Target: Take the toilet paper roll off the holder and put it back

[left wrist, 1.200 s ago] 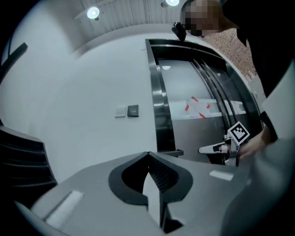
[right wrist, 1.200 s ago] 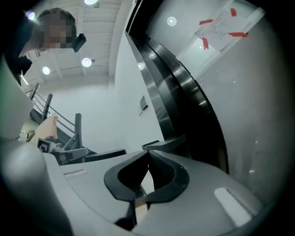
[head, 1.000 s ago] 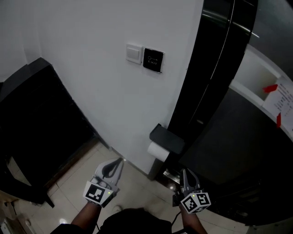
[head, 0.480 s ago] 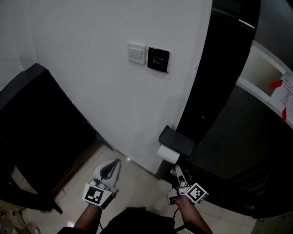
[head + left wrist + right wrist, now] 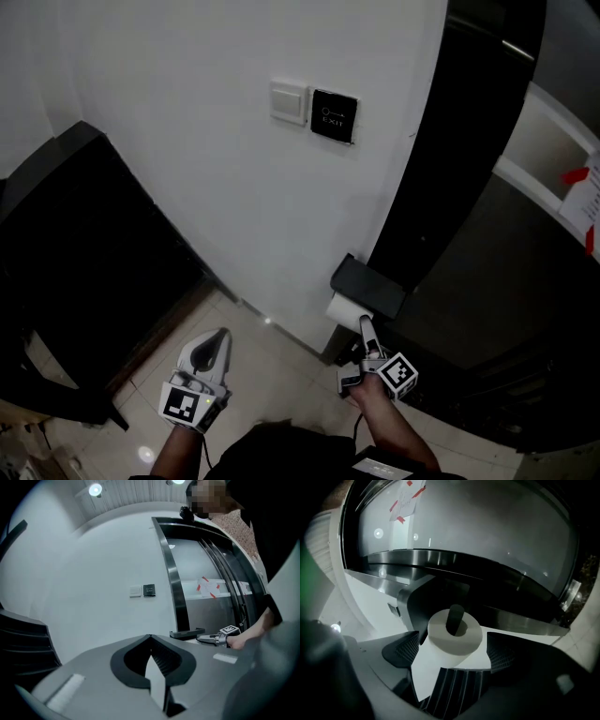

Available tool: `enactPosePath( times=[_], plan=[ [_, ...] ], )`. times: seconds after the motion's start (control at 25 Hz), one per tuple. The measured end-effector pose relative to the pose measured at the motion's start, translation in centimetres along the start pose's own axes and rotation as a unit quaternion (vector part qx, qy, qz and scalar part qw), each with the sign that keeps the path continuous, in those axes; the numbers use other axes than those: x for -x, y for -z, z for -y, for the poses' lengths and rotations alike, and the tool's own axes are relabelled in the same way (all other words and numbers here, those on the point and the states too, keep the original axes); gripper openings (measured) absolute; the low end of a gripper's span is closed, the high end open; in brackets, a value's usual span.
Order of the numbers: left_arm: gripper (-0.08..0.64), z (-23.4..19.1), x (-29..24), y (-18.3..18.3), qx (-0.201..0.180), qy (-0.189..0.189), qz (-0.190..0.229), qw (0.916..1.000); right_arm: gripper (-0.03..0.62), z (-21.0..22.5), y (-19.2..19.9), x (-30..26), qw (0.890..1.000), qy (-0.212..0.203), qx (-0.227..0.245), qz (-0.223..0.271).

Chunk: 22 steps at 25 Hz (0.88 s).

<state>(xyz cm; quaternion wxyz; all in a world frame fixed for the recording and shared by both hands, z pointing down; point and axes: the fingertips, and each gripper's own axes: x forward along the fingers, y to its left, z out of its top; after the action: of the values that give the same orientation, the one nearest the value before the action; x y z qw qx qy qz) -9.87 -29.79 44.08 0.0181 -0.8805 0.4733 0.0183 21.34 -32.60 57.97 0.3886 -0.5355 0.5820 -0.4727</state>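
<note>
While the toilet paper roll [image 5: 343,310] sits on the dark holder [image 5: 367,286], low on the white wall [image 5: 187,141] just left of the black door frame [image 5: 450,159], the removal is judged not yet done.

Observed:
- The roll is threaded on a dark spindle [image 5: 455,615] under the holder's flat cover. Its end face is turned toward the right gripper view.
- A loose tail of paper [image 5: 423,677] hangs from the roll toward the near left.
- Right claw [image 5: 365,326]: jaws apart, one ribbed pad on each side of the roll. A narrow gap appears to remain on both sides, so no clamp is recorded.
- Left claw [image 5: 216,342]: jaws together with nothing between them. It is held over the floor tiles [image 5: 272,375], well to the left of the holder, and points at the wall.

Handling assessment:
- The roll is judged light and soft. A hard squeeze would press it oval and could bind it on the spindle.
- The outer wraps can slip and unwind, and the tail is liable to tear or snag.
- The best hold is across the round body near mid-length, pads on opposite sides, closed only until firm.
- The spindle's free end appears to face the right claw. The roll should therefore be drawn along that axis toward the claw, not pulled downward.

Risks noted:
- Pinching only the tail.
- A jaw catching under the cover.
</note>
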Motion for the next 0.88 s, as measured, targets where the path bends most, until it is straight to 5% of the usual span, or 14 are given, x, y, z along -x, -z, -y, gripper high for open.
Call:
enactPosePath(
  times=[0.4,0.88],
  plan=[
    [0.0,-0.4,1.2,-0.5,0.0,-0.008,-0.006,0.9999,0.48,0.6,0.0,-2.6,0.997,0.0,-0.056,0.06],
    [0.001,0.5,1.1,-0.7,-0.006,0.019,0.003,0.9998,0.463,0.7,-1.3,-4.1,0.994,-0.031,-0.058,0.088]
  ],
)
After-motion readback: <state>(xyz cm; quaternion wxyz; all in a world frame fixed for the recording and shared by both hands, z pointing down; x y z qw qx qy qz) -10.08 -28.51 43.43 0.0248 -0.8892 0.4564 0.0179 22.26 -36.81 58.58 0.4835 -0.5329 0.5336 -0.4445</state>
